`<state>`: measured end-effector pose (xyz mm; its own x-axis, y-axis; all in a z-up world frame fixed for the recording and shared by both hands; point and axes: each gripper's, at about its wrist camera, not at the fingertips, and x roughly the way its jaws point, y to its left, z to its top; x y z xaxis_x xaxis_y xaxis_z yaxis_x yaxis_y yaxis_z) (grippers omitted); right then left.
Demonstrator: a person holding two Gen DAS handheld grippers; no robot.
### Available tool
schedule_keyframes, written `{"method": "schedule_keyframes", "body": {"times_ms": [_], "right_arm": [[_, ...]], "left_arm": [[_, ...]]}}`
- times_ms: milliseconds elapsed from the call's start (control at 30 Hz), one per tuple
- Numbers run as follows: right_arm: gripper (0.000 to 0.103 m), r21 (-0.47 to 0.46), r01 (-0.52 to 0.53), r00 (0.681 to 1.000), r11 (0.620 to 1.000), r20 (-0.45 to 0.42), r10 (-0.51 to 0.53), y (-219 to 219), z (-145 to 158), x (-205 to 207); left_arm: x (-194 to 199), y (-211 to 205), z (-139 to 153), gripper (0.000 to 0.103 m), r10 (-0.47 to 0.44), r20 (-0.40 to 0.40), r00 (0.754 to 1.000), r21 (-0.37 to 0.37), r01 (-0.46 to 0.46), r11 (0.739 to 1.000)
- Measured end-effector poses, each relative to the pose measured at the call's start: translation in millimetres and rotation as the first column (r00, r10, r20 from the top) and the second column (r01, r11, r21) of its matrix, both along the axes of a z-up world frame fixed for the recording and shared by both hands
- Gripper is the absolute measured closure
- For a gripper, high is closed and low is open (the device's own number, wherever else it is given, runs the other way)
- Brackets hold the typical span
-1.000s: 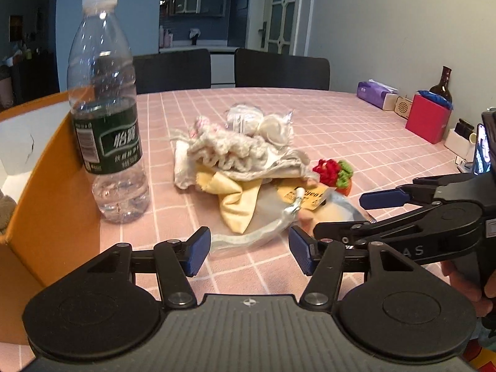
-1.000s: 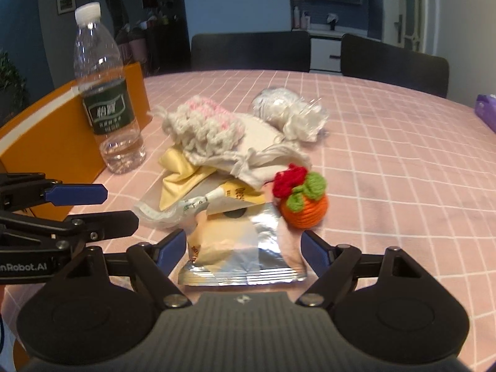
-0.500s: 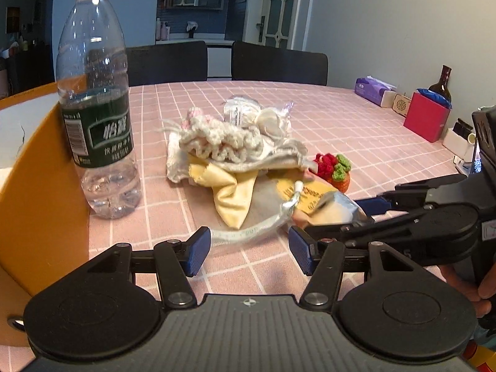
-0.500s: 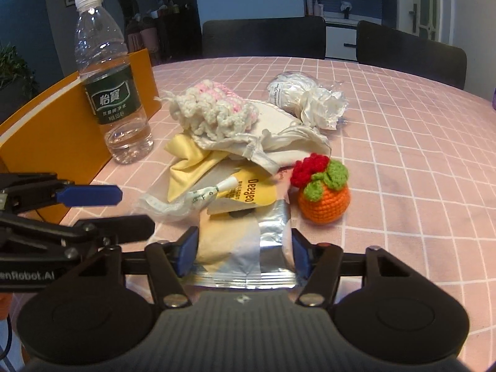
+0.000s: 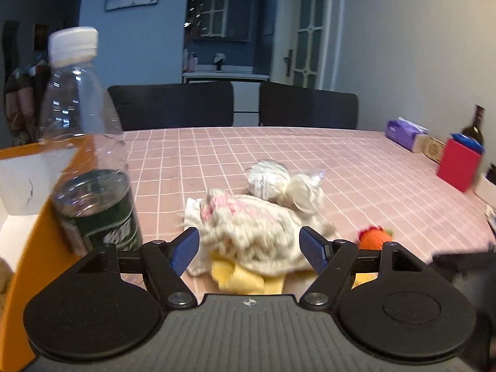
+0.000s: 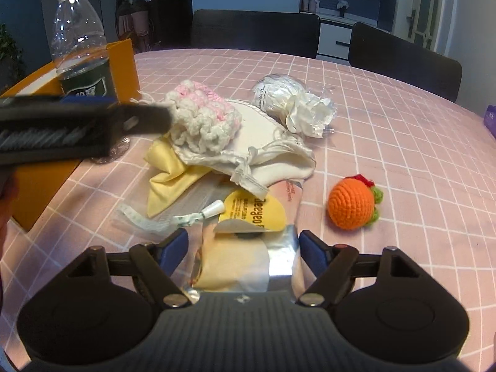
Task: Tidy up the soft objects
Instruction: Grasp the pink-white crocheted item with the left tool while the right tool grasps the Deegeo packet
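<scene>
A pile of soft things lies on the pink checked table [image 6: 387, 130]: a white and pink crochet piece [image 6: 203, 116], a white drawstring bag [image 6: 272, 155], a yellow cloth [image 6: 169, 179], a crinkled white plastic packet [image 6: 291, 99] and a silver foil snack packet [image 6: 245, 254]. An orange crochet fruit [image 6: 352, 203] lies to the right. My left gripper [image 5: 249, 246] is open, its fingers on either side of the crochet piece [image 5: 248, 226]. My right gripper [image 6: 243, 246] is open around the foil packet's top.
A water bottle [image 5: 90, 167] stands at the left next to an orange box [image 6: 34, 142]. A red box [image 5: 457, 164] and a purple tissue pack [image 5: 406, 131] stand at the far right. Two dark chairs [image 5: 235, 105] stand behind the table.
My left gripper has moved forward over the pile to the crochet piece. My right gripper has moved closer around the foil packet. The orange fruit has tipped over.
</scene>
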<state>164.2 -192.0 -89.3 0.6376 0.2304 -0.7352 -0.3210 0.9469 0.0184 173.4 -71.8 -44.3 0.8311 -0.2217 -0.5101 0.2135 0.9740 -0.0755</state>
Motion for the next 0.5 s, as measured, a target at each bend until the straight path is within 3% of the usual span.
{"method": "schedule_keyframes", "body": {"times_ms": [133,333,433,500], "right_arm": [[0.031,-0.002,0.003,1.0,1.0,-0.03,-0.003,-1.6,-5.0,6.1],[0.032,0.016,-0.012,0.999,1.0,-0.045,0.013,-5.2,-10.7,8.8],[0.032,-0.004,-0.021,0.999,1.0,-0.037,0.02,-2.2,-12.3,8.0],[0.032,-0.016,-0.025,0.999,1.0,-0.031,0.024,-0.8,-13.7,6.4]], "left_arm": [[27.0,-3.9,-8.8,0.016,0.038,-0.031,0.999,-0.014,-0.038,0.999],[45.9,-1.7,-25.8,0.02,0.039,-0.097,0.995,-0.04,-0.043,0.998],[42.9,-6.7,-27.0,0.035,0.026,-0.077,0.997,-0.011,-0.027,1.0],[37.5,-8.3,-25.9,0.051,0.014,-0.054,0.998,0.008,-0.013,1.0]]}}
